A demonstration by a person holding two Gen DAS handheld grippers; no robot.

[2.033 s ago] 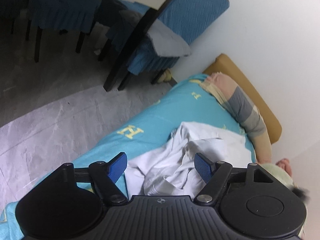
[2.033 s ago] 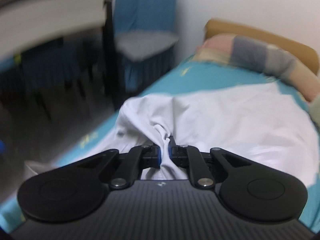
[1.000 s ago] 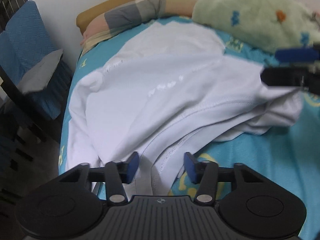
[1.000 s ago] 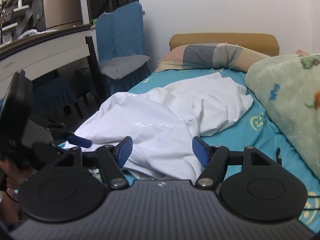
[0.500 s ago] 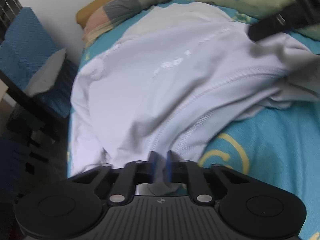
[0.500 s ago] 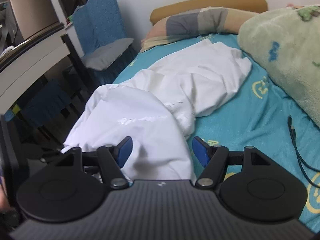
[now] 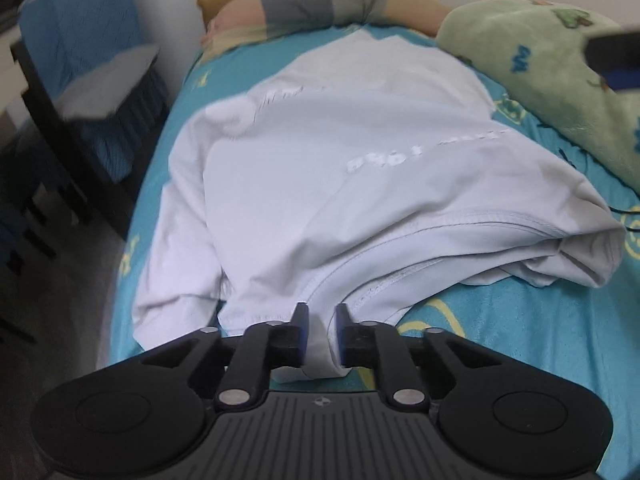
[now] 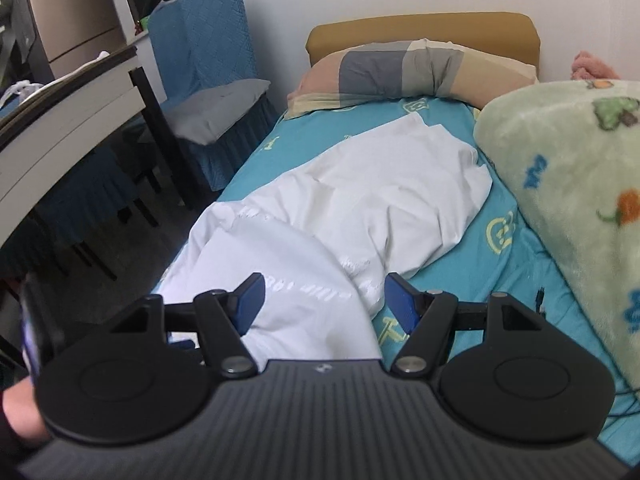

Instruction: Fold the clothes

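Observation:
A white T-shirt (image 7: pixel 340 184) lies rumpled on the turquoise bed sheet (image 7: pixel 500 344), its hem toward me. My left gripper (image 7: pixel 322 326) is shut on the near hem of the shirt at the bed's near edge. In the right wrist view the same white T-shirt (image 8: pixel 360 216) spreads down the bed. My right gripper (image 8: pixel 322 300) is open and empty, its blue fingertips (image 8: pixel 250 300) hovering just above the shirt's near part. A dark piece of the right gripper (image 7: pixel 616 60) shows at the far right of the left wrist view.
A green fleece blanket (image 8: pixel 568 200) fills the bed's right side. A striped pillow (image 8: pixel 400 72) and a tan headboard (image 8: pixel 424 28) are at the far end. A blue-covered chair (image 8: pixel 208 80) and a table (image 8: pixel 68 112) stand left of the bed. A black cable (image 8: pixel 540 300) lies on the sheet.
My left gripper closed on the shirt's near hem and has pulled it toward me. My right gripper let go of the shirt earlier and stays open above it.

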